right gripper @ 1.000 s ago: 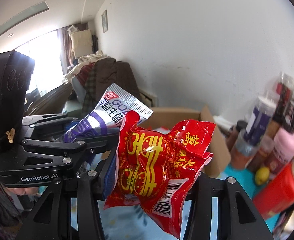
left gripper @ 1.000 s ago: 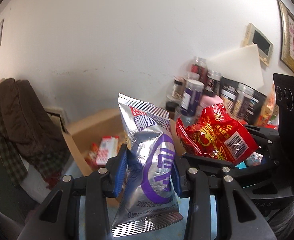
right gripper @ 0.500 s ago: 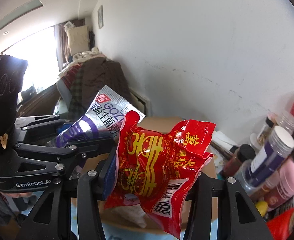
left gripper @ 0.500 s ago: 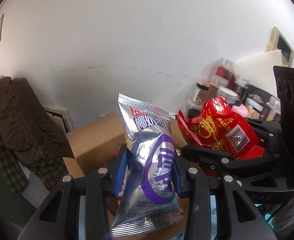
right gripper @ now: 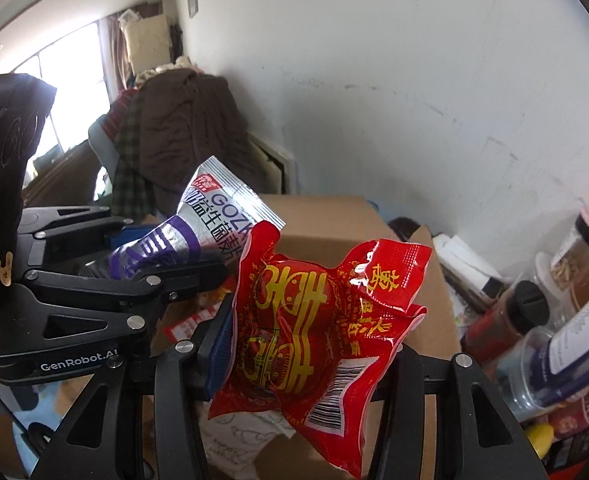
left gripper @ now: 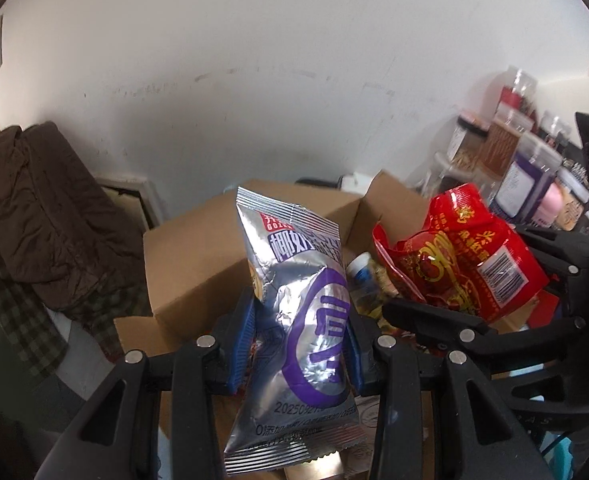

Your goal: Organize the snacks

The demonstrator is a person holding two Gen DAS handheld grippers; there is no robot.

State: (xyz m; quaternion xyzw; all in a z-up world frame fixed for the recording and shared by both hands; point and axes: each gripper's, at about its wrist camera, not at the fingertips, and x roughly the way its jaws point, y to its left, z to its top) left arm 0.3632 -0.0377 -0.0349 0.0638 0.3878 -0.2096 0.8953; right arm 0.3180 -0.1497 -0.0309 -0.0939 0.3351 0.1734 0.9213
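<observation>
Left gripper (left gripper: 299,346): fingers pinching silver-and-purple snack packet (left gripper: 302,320) at mid-body, packet upright, above open cardboard box (left gripper: 198,264). Right gripper (right gripper: 306,354): fingers pinching red snack packet (right gripper: 314,328) across its bulging middle, also over the box. Both packets clear of the box contents, not yet released.

Step in hand, judged: carrying both packets to the box for dropping. To do well: bring each packet inside the box walls before spreading the fingers; lower close to the snacks already inside (slippery foil, likely to slide); release one side at a time, keeping the two grippers apart.

Left wrist view only: box interior with small packets, red packet's barcode side, jars (left gripper: 530,176) at right. Right wrist view only: window, coat-draped chair (right gripper: 182,128), left gripper from the side, dark-capped bottle (right gripper: 506,320) beside the box. Table surface largely hidden in both.
</observation>
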